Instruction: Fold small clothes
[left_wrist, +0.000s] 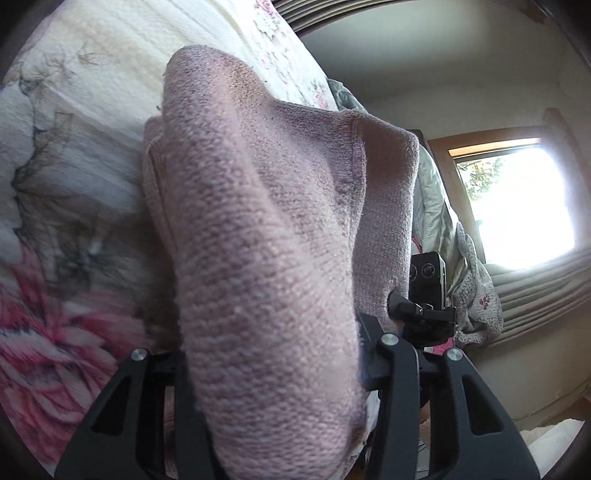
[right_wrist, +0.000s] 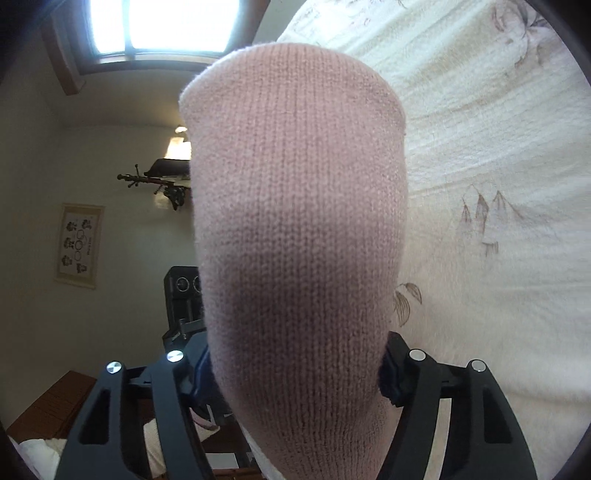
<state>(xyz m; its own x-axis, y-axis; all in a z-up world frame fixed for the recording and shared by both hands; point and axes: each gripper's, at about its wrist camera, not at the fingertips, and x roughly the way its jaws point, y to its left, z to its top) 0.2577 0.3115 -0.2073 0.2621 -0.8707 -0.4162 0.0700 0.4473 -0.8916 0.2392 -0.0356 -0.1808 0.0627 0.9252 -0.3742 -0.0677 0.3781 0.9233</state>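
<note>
The left gripper (left_wrist: 273, 402) is clamped on a dusty-pink knitted garment (left_wrist: 266, 229), which stretches toward 12 o'clock over the floral quilted bedspread (left_wrist: 74, 147). The right gripper (right_wrist: 295, 384) likewise pinches the same pink knit (right_wrist: 295, 206), its fingers closed on the fabric.

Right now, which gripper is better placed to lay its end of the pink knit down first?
Probably the left gripper: the pink knit it holds seems to hang close over the flowered bedspread. The right gripper looks half toward the room.
</note>
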